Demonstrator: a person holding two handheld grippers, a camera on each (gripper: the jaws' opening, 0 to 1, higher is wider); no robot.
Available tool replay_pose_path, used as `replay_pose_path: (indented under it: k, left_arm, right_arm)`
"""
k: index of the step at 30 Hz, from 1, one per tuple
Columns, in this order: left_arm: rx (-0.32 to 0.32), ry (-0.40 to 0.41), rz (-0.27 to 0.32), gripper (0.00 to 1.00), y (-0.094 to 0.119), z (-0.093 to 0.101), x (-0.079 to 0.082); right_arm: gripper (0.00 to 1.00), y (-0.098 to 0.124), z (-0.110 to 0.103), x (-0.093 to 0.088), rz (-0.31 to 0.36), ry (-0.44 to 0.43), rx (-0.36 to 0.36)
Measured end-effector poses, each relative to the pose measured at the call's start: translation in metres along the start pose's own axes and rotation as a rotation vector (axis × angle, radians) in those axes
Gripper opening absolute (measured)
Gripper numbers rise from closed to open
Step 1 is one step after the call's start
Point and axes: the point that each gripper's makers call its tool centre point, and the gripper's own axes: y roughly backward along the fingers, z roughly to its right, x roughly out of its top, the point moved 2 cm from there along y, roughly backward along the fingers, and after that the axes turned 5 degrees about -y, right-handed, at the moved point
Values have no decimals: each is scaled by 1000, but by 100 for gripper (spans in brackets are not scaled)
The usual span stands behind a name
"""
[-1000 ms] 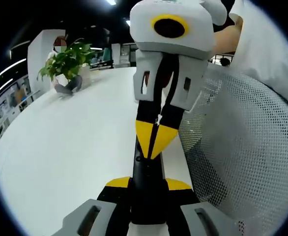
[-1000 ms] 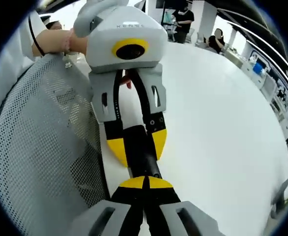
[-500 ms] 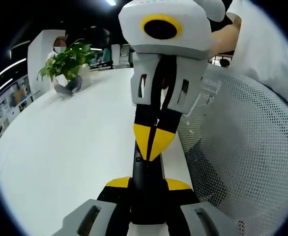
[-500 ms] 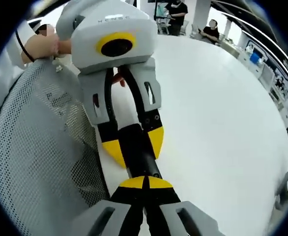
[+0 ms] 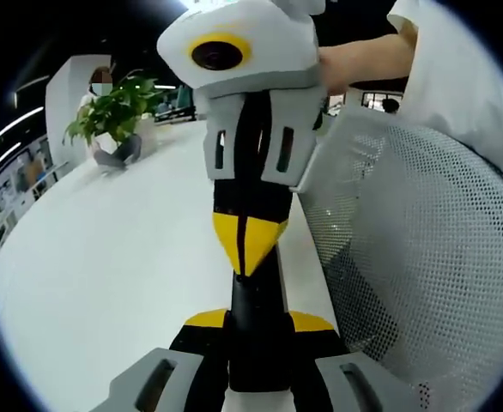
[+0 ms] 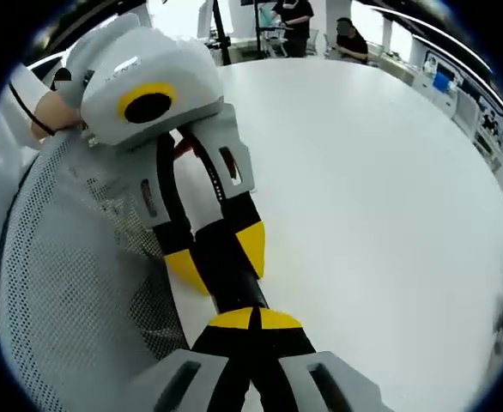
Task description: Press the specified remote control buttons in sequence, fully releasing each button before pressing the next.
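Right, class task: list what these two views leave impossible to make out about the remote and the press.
- Buttons on the remote control: left gripper view, seen end-on, with the right gripper over them.
- Which button is pressed: right gripper view, contact hidden under that gripper's own shut tips.
- Remote's near end: left gripper view, buried between the left gripper jaws.
- Mesh chair back: cut off by the edge.

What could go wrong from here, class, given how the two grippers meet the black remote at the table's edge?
1. The left gripper clamps only one end of the remote, so a hard press by the right gripper might lever it loose.
2. The remote hangs near the white table edge beside the mesh chair; if dropped, it may fall off.
3. The right gripper's tips look wide and could hit a neighbouring button.
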Motion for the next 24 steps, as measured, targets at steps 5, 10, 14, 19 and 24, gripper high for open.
replay_pose_path:
  k: [5,10,14,19,24]
  left_arm:
    - [-1,-7,-2,24,0,0,0]
    - [1,-2,0,25,0,0,0]
    - [6,-9,-3,25,0,0,0]
    - [8,-8,-2,25,1,0,1]
    - [10,-3,-1,25,1,1,1]
  right_arm:
    - [0,-2,1,2,-18,-20,15]
    - [0,-4,1,4,-74,-5,9]
    - [0,-6,4,4,-110,-37,17]
    - [0,-9,8,8,-127,-95,24]
    - [0,-9,6,6,-129,-70,3]
